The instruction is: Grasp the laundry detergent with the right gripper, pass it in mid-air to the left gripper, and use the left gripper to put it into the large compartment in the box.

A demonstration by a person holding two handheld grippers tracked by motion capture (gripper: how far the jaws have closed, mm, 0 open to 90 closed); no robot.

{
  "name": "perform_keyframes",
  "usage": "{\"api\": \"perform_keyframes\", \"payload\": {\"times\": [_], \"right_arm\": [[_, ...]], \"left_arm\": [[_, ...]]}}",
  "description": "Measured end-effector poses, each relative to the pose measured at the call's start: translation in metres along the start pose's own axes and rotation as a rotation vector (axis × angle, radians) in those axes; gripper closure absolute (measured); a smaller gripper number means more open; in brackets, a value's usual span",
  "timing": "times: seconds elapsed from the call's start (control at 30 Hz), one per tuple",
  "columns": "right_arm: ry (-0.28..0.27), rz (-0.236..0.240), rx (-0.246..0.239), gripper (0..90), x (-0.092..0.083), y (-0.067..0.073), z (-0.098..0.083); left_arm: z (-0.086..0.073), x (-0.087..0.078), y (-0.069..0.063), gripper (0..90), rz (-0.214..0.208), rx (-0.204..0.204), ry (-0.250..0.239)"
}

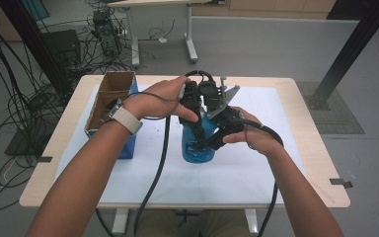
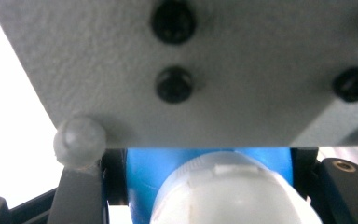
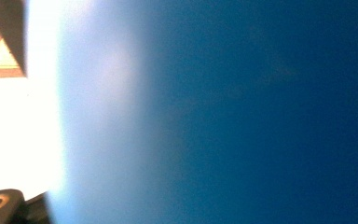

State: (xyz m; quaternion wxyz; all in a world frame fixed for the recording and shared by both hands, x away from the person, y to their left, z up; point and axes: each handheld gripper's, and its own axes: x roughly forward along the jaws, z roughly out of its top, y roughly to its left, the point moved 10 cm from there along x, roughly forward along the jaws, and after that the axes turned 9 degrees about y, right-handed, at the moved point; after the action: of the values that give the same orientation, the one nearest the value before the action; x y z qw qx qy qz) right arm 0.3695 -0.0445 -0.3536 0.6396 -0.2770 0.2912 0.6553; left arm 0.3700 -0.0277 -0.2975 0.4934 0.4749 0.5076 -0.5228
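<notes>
Because both grippers crowded the same blue bottle [image 1: 198, 143] at mid-counter [image 1: 286, 168], a twist of its white cap [image 2: 228, 196] risked tipping it or slipping the hold. The left gripper [image 1: 193, 106] came from above, its fingers pinched on the cap. The right gripper [image 1: 212, 140] clamped the body from the side, fingers closed on it. The bottle stood upright on the white mat, translucent blue plastic, rounded and smooth, likely slippery. The open cardboard box [image 1: 109, 106] sat well apart at the left.

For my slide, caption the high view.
Both grippers clamp a blue bottle on the table.
</notes>
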Motion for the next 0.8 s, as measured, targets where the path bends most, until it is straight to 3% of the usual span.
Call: {"api": "perform_keyframes", "payload": {"times": [0.8], "right_arm": [[0.006, -0.001, -0.021, 43.6, 0.0012, 0.0004, -0.0018]], "left_arm": [[-0.0013, 0.0029, -0.0015, 37.7, 0.001, -0.009, 0.008]]}}
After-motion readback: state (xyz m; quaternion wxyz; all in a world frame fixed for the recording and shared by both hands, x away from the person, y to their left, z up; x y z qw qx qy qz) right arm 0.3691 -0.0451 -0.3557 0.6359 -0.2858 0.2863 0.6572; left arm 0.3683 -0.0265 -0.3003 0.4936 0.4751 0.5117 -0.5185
